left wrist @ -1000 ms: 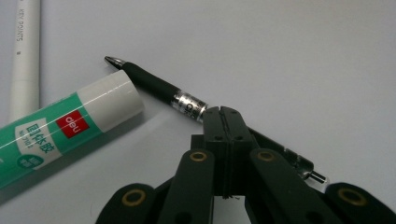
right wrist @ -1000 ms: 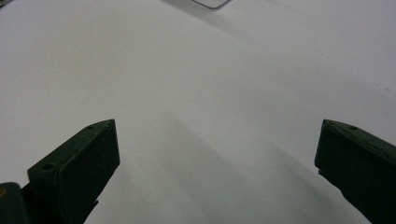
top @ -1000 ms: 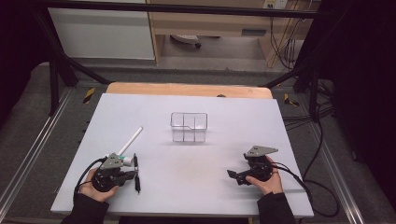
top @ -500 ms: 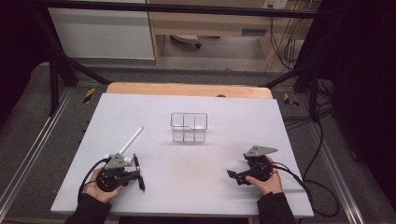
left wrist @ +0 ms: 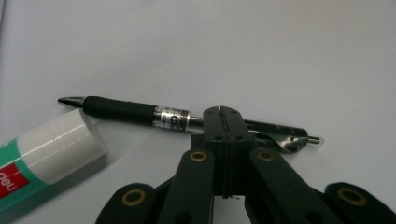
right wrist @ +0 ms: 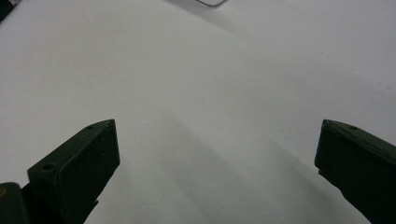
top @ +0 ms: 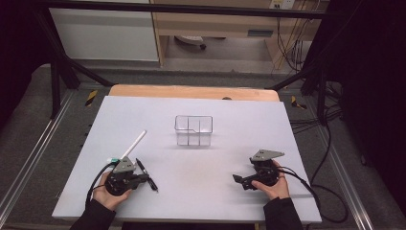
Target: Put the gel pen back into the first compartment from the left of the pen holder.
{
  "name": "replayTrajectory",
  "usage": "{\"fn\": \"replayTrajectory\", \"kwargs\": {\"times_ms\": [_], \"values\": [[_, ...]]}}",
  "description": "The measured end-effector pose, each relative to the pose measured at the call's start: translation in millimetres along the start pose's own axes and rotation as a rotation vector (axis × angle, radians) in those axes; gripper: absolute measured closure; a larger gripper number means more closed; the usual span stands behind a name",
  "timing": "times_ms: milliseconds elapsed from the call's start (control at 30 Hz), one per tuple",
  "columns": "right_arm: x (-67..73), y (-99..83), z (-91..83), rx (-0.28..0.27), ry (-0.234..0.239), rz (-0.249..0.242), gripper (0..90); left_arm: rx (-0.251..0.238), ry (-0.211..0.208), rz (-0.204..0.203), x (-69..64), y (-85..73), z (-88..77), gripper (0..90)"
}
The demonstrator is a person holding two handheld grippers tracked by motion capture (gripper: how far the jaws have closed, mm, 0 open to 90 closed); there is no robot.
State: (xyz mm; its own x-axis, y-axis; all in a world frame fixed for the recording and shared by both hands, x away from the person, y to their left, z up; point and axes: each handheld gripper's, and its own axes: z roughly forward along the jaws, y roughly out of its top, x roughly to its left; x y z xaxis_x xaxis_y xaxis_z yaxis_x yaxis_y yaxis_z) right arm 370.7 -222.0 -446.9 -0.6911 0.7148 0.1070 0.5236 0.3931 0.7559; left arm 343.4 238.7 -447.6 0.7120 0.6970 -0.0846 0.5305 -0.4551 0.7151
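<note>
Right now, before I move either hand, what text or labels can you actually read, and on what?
"deli", with its first letter cut off by the frame edge: white letters on a red patch of the green-and-white glue stick.
Black print on the silver band of the black pen: too blurred to read.
A blue label on the wooden cabinet front beyond the table: too small to read.
The clear divided box carries no text that I can see.
</note>
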Motion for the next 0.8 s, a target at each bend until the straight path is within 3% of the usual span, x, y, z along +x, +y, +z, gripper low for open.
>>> {"fn": "replayTrajectory", "kwargs": {"times_ms": [800], "values": [[0.1,0.3,0.8,-0.002,-0.001,-0.005,0.4,-0.058,0.034,-0.003,-5.2,11.6,19.1,89.4]]}}
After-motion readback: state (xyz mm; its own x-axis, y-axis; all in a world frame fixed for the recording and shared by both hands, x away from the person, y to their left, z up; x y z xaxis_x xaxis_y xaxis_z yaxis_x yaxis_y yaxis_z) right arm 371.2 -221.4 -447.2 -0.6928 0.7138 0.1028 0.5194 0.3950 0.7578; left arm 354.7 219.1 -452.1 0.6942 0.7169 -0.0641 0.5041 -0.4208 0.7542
